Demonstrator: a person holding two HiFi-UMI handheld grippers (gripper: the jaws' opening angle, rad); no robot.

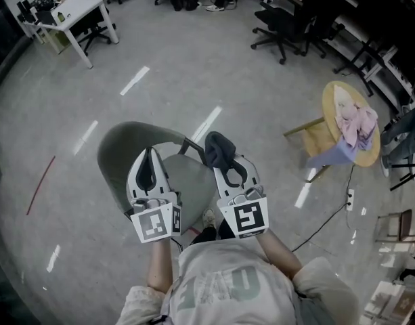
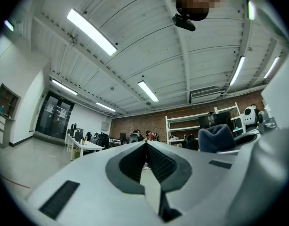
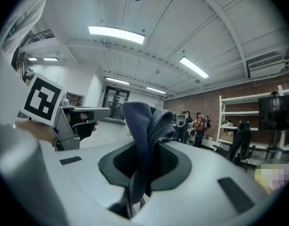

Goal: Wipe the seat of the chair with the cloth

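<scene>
Right claw (image 1: 225,162) clenched on dark cloth (image 1: 219,147), held clear above seat (image 1: 191,180) | left claw (image 1: 149,156) at its 9 o'clock, closed on nothing | grey chair (image 1: 119,151) beneath both | wiping apparently not begun, whole seat left

Cannot see much of chair seat (image 1: 192,180), masked by left gripper (image 1: 150,156) and right gripper (image 1: 229,168); cannot trace cloth (image 3: 142,122) end inside jaws.

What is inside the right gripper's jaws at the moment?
The right gripper holds a dark cloth clamped between its jaws, bunched up past their tips. The cloth's lower end drops down between the jaws, so how far it runs is covered.
</scene>
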